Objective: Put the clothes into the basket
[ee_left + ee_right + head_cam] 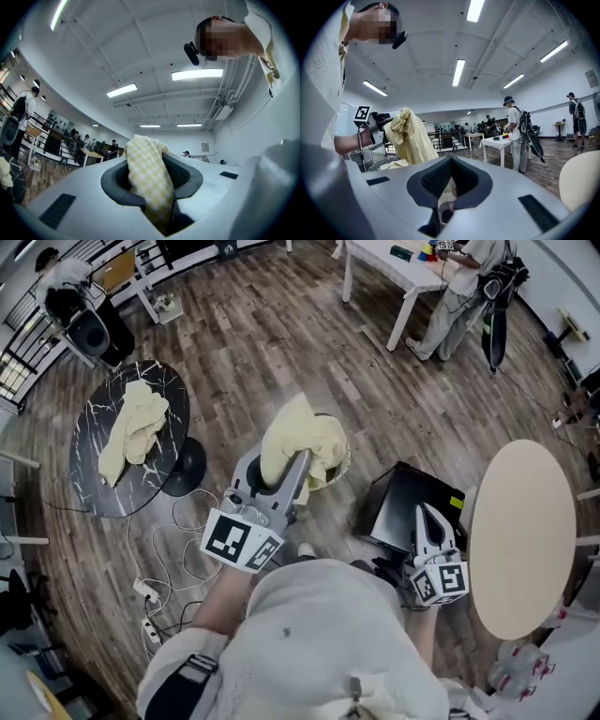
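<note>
The left gripper [298, 472] has the yellow checked cloth [147, 173] pinched between its jaws, and the fabric fills the gap and spills past the tips. Off to the left of those jaws stands a black marble table [94, 479] with another yellow cloth [136, 427] heaped on it, and cables [164, 554] trail over the floor nearby. Just beyond the jaw tips, what looks like a round basket rim [343, 461] peeks out, mostly covered by the bundle. In the right gripper view the cloth hangs long and upright, bunched at its top. The right gripper [427, 519] has its jaws pressed together on nothing. A black box [394, 507] sits just left of them and a beige round table [522, 535] to their right.
</note>
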A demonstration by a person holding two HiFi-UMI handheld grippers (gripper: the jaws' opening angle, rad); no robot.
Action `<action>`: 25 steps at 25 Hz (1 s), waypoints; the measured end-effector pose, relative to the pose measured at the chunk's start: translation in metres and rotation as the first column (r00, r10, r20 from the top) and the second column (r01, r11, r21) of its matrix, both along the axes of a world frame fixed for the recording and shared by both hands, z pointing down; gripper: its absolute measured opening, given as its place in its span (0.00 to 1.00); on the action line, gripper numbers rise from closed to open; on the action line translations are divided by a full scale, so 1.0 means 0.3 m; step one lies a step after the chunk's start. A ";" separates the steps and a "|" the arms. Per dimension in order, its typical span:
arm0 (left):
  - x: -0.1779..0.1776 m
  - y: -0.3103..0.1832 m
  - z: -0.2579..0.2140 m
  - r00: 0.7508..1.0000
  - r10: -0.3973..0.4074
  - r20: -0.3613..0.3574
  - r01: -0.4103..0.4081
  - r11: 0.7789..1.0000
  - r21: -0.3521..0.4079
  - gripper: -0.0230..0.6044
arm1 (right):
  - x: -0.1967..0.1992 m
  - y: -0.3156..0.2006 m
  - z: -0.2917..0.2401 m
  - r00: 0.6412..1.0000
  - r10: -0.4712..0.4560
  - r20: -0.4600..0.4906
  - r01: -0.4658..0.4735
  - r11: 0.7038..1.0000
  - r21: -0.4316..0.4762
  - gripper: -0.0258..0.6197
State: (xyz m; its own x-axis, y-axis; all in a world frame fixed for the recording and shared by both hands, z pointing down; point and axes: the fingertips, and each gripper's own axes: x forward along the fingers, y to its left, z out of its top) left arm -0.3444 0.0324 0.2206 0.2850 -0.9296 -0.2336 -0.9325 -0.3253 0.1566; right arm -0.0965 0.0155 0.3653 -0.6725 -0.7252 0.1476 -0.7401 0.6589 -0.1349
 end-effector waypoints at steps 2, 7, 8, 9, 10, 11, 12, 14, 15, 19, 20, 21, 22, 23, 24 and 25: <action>-0.048 0.016 0.017 1.000 -0.029 0.003 0.029 1.000 -0.007 0.25 | -0.049 -0.005 -0.003 0.999 -0.035 -0.009 0.035 0.999 0.007 0.05; -0.171 0.052 0.035 0.994 -0.109 0.003 0.109 0.994 -0.008 0.25 | -0.163 -0.026 0.006 0.994 -0.106 -0.013 0.106 0.994 0.000 0.05; -0.191 0.056 0.036 0.992 -0.124 0.002 0.124 0.992 -0.008 0.25 | -0.181 -0.032 0.007 0.993 -0.120 -0.015 0.120 0.993 -0.002 0.05; -0.208 0.059 0.037 0.990 -0.138 0.001 0.138 0.990 -0.008 0.25 | -0.198 -0.039 0.008 0.991 -0.132 -0.016 0.132 0.991 -0.003 0.05; -0.225 0.062 0.037 0.989 -0.151 0.002 0.151 0.989 -0.009 0.25 | -0.214 -0.046 0.008 0.990 -0.143 -0.016 0.143 0.990 -0.004 0.05; -0.242 0.062 0.039 0.987 -0.163 0.004 0.163 0.987 -0.010 0.25 | -0.231 -0.054 0.008 0.988 -0.153 -0.016 0.152 0.988 -0.004 0.05; -0.261 0.061 0.040 0.985 -0.175 0.006 0.175 0.984 -0.012 0.25 | -0.249 -0.063 0.008 0.987 -0.162 -0.014 0.162 0.987 -0.003 0.05; -0.296 0.052 0.041 0.980 -0.197 0.013 0.198 0.980 -0.012 0.25 | -0.284 -0.088 0.011 0.984 -0.180 -0.008 0.180 0.984 0.000 0.05; -0.310 0.042 0.039 0.978 -0.207 0.017 0.207 0.978 -0.009 0.25 | -0.298 -0.105 0.014 0.982 -0.189 -0.006 0.189 0.982 0.002 0.05; -0.333 -0.017 0.015 0.972 -0.232 0.029 0.232 0.973 0.012 0.25 | -0.329 -0.183 0.035 0.977 -0.214 0.002 0.214 0.977 -0.004 0.05; -0.335 -0.037 0.010 0.971 -0.237 0.031 0.237 0.971 0.016 0.25 | -0.333 -0.204 0.042 0.976 -0.218 0.005 0.219 0.976 -0.008 0.05; -0.337 -0.058 0.005 0.970 -0.242 0.033 0.241 0.970 0.019 0.25 | -0.338 -0.226 0.050 0.975 -0.224 0.007 0.224 0.975 -0.012 0.05; -0.338 -0.080 0.002 0.969 -0.246 0.033 0.246 0.969 0.022 0.25 | -0.344 -0.249 0.057 0.973 -0.229 0.008 0.229 0.973 -0.016 0.05; -0.338 -0.102 -0.002 0.968 -0.250 0.033 0.249 0.968 0.025 0.25 | -0.349 -0.272 0.063 0.972 -0.235 0.009 0.235 0.972 -0.020 0.05; -0.336 -0.123 -0.008 0.967 -0.252 0.034 0.252 0.967 0.027 0.25 | -0.354 -0.296 0.066 0.971 -0.241 0.011 0.241 0.970 -0.022 0.05; -0.333 -0.146 -0.016 0.967 -0.253 0.037 0.252 0.967 0.032 0.25 | -0.358 -0.322 0.065 0.969 -0.246 0.014 0.246 0.969 -0.022 0.05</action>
State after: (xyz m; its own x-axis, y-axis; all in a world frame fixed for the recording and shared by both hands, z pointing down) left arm -0.4443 -0.0113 0.2159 0.0513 -0.9663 -0.2522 -0.9904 -0.0816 0.1114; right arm -0.2038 -0.0811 0.3849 -0.8315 -0.5337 0.1542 -0.5540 0.8170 -0.1599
